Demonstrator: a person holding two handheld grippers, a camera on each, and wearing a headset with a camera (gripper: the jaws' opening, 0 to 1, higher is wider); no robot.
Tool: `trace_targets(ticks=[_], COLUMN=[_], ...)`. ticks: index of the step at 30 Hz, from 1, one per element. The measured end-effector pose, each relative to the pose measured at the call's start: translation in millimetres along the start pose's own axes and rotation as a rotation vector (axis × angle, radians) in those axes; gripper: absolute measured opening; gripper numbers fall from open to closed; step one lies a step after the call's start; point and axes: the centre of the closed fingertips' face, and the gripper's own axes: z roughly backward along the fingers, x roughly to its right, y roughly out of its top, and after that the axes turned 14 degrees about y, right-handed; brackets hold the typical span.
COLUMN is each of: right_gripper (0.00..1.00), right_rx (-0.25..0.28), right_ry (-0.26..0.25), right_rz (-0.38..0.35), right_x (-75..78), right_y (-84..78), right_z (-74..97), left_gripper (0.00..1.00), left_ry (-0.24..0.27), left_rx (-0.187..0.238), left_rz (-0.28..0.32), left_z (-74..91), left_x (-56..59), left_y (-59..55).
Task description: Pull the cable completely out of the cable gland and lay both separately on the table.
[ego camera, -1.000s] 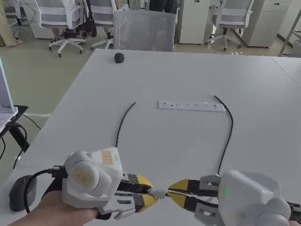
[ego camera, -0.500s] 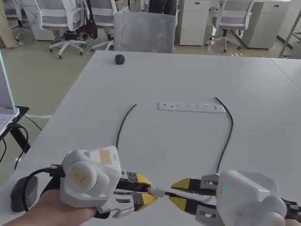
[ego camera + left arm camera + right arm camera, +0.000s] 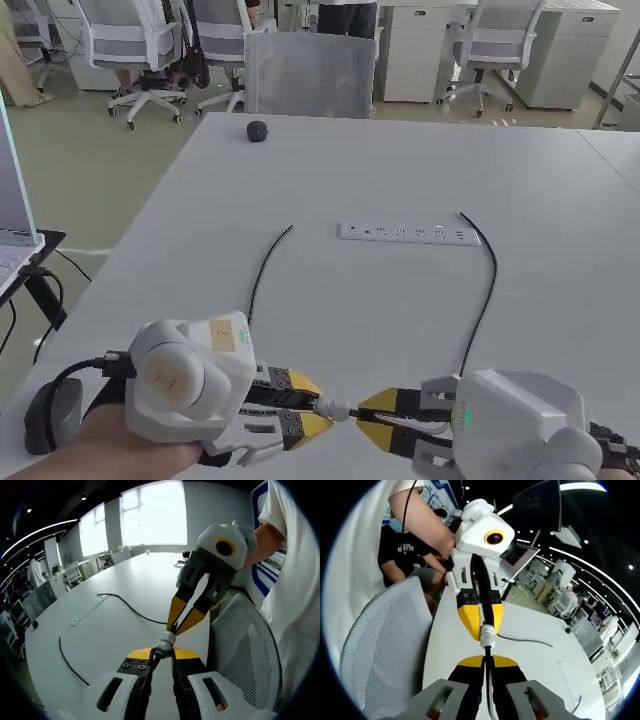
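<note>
The left gripper [image 3: 312, 408] is pressed together on the white cable gland [image 3: 336, 409]. The right gripper [image 3: 368, 414] meets it tip to tip, pinching the black cable [image 3: 488, 290] just where it enters the gland. All of this sits at 6 o'clock in the head view, by the near edge of the table [image 3: 400, 150]. Bare tabletop lies open toward 12 o'clock as far as the power strip [image 3: 408, 234]. A second loose cable [image 3: 262, 270] lies at 11 o'clock from the grippers, with the table's left edge beyond it. The left gripper view adds a mesh chair back [image 3: 250, 645] at 4 o'clock, close to that near edge. The right gripper view adds a seated person [image 3: 402, 550] at 10 o'clock.
</note>
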Motion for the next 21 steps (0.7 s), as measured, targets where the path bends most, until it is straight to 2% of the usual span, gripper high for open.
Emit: trace_targets(ticks=[11,21], right_gripper=[0.0,0.0], right_rx=[-0.001,-0.023], right_ry=[0.011,0.005], right_rz=[0.001,-0.022], right_x=[1.5,3.9], right_y=[1.3,-10.1], right_z=[-0.2,5.5], left_gripper=[0.15,0.15], left_ry=[0.001,0.016], left_rx=[0.006,0.002], left_rz=[-0.009,-0.02], left_z=[1.5,5.2], left_x=[-1.6,-8.9], left_y=[1.1,-2.9])
